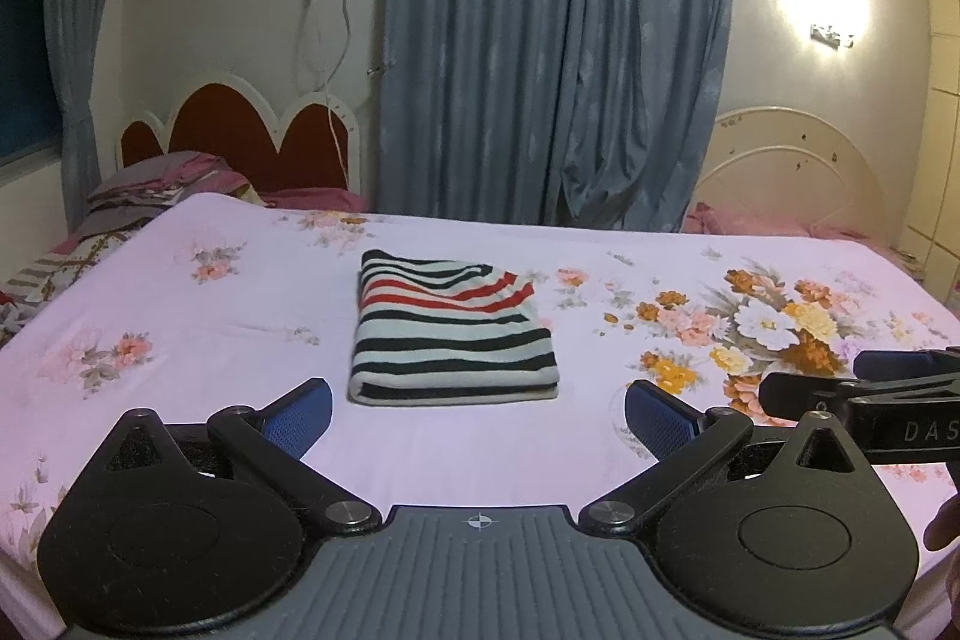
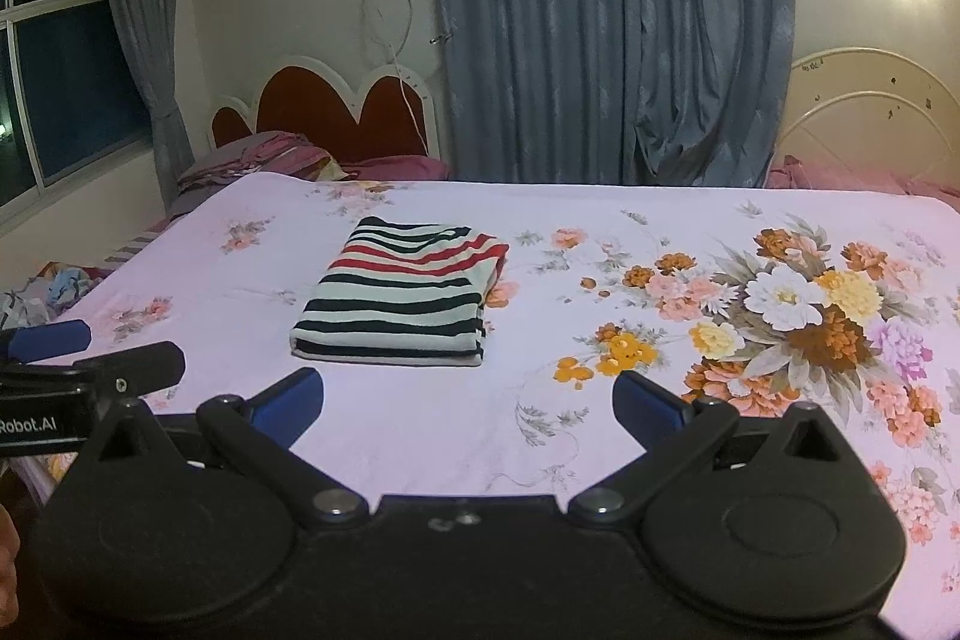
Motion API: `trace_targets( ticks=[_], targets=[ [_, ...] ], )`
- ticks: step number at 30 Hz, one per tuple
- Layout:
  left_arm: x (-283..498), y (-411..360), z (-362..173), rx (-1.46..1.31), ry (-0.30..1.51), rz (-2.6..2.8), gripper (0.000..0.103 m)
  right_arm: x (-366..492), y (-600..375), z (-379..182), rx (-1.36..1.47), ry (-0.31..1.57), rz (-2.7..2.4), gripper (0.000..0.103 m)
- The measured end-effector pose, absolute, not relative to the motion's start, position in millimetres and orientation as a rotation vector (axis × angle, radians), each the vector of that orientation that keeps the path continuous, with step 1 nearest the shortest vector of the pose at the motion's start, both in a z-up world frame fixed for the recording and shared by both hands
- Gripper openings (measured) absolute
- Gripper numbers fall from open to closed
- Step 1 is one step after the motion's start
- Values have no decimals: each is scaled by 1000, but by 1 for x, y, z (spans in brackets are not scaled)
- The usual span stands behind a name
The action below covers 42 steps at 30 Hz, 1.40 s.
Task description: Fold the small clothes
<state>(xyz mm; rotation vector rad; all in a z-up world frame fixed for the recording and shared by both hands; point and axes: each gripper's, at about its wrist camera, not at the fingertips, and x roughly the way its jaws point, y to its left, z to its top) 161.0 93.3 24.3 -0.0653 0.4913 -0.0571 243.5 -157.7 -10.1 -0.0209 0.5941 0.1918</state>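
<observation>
Striped garment: black, white and red knit top (image 1: 454, 334), folded into a rectangle, lying at 12 o'clock on the pale pink floral bedsheet (image 1: 210, 340).
Left gripper (image 1: 478, 415): jaws wide, holding nothing, short of the fold.
Right gripper (image 2: 468, 403): jaws wide, holding nothing, fold at 11 o'clock.
</observation>
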Motion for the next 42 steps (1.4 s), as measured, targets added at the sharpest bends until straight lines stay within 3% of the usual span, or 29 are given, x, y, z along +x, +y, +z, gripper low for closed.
trace_targets(
  ticks=[42],
  targets=[
    [163,78,27,-55,483,-59,103,246,-164,-4,-23,585,191,102]
  ],
)
